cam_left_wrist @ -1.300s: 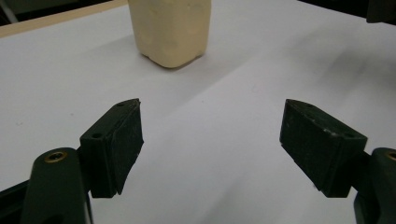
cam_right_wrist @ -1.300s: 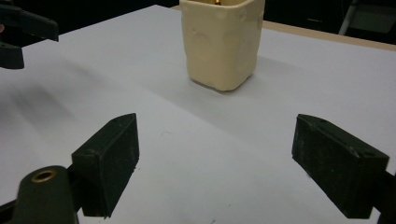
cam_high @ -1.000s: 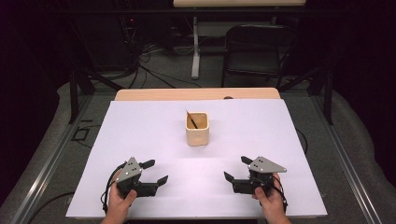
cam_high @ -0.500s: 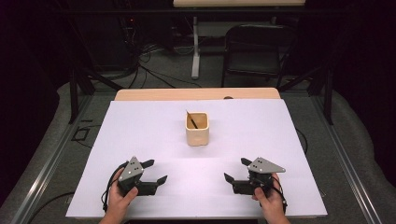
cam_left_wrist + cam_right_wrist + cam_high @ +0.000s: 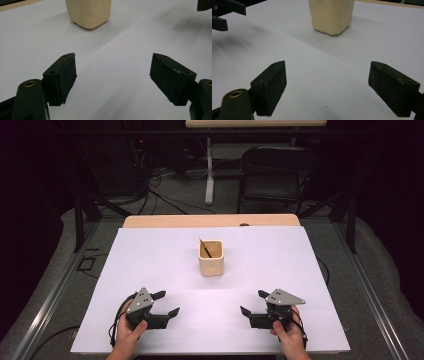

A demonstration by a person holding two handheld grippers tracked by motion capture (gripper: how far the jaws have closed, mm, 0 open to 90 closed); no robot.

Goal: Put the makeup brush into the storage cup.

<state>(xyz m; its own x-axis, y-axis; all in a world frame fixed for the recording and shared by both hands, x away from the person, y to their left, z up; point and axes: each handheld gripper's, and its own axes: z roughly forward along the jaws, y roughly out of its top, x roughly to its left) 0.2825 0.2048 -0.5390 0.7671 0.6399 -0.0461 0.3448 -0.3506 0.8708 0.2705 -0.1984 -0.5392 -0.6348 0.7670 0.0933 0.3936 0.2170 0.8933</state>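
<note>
High view: a cream square cup [image 5: 210, 258] stands upright mid-table, a dark stick [image 5: 204, 248] inside leaning toward its far-left corner. Left gripper [image 5: 166, 303] and right gripper [image 5: 253, 302] both spread, empty.

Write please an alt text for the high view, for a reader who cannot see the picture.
A person's two hands rest at the near edge of a white table, each holding an open, empty hand-held gripper: the left hand-held gripper and the right hand-held gripper. Beyond them, mid-table, a cream square cup stands upright with a thin dark stick leaning inside.
</note>
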